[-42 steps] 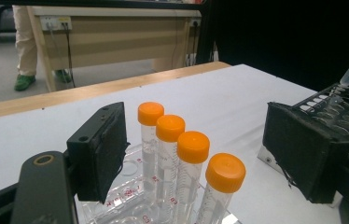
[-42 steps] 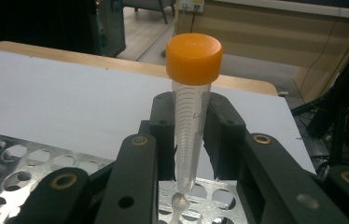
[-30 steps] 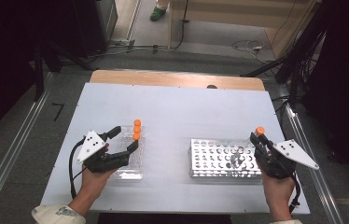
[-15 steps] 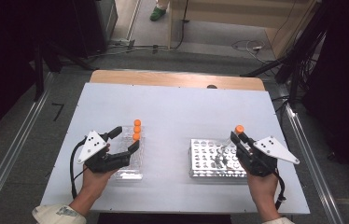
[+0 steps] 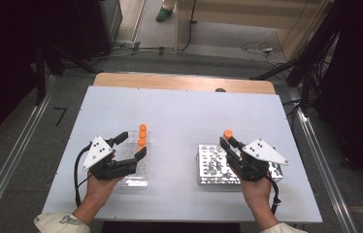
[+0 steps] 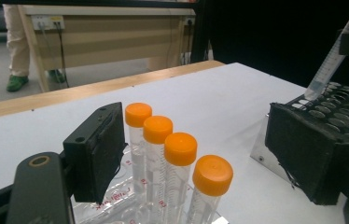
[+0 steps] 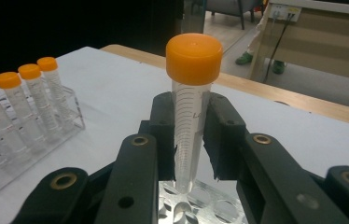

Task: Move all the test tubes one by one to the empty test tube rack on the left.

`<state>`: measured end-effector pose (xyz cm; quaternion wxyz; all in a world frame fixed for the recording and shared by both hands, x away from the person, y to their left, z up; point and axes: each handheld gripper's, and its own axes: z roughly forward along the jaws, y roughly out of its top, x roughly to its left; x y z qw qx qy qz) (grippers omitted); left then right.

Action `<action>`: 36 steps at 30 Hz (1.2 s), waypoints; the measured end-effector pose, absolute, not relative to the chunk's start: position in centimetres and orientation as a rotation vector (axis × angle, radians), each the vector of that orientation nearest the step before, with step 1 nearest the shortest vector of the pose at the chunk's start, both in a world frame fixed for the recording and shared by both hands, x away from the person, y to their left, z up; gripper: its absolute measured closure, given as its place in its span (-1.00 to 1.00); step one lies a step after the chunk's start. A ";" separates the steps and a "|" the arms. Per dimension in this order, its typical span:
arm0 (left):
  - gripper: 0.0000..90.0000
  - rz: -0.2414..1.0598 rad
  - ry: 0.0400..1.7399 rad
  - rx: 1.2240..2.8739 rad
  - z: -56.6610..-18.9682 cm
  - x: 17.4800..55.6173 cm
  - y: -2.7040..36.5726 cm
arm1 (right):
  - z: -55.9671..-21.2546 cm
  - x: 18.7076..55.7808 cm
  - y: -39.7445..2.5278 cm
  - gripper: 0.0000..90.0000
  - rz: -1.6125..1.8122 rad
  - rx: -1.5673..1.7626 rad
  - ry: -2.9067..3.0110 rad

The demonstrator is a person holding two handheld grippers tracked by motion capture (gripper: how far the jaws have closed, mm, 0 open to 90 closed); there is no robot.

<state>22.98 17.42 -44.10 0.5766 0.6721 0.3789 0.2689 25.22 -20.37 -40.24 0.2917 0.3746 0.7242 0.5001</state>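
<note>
- Over the metal rack, the right gripper is clenched on an orange-capped tube; a second ago it held that tube off the rack's right end, so the tube has been carried inward to the rack's far edge.
- Seen from the right gripper view, the tube's tip hangs just above an open hole of the metal rack, not yet seated; the tube stands nearly upright between the pads.
- That shift suggests the carry is nearly over, and the next step is probably lowering the tube into a hole.
- Left of the metal rack, the clear rack stands on the surface with four more capped tubes in a row.
- The left gripper is released, its jaws spread to either side of that row without touching it, and it has kept this place throughout.
</note>
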 end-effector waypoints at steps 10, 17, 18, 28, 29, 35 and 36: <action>-0.62 0.603 0.863 1.580 -43.9 22.9 16.8 | -40.3 25.3 -18.2 0.60 1.355 0.950 1.979; -0.61 0.581 0.845 1.585 -43.7 22.7 16.3 | -40.3 25.3 -16.9 0.60 1.367 0.915 2.010; -0.61 0.578 0.842 1.584 -43.7 22.7 16.2 | -40.4 25.3 -16.6 0.60 1.368 0.913 2.017; -0.58 0.560 0.830 1.580 -43.2 22.8 15.6 | -40.6 25.2 -14.8 0.60 1.378 0.871 2.058; -0.58 0.556 0.829 1.579 -43.2 22.9 15.5 | -40.6 25.2 -14.7 0.60 1.377 0.868 2.063; -0.54 0.535 0.820 1.584 -42.9 23.0 14.9 | -40.9 25.2 -13.6 0.60 1.376 0.841 2.094; -0.54 0.535 0.818 1.587 -42.8 23.1 14.8 | -41.0 25.1 -13.4 0.60 1.379 0.837 2.100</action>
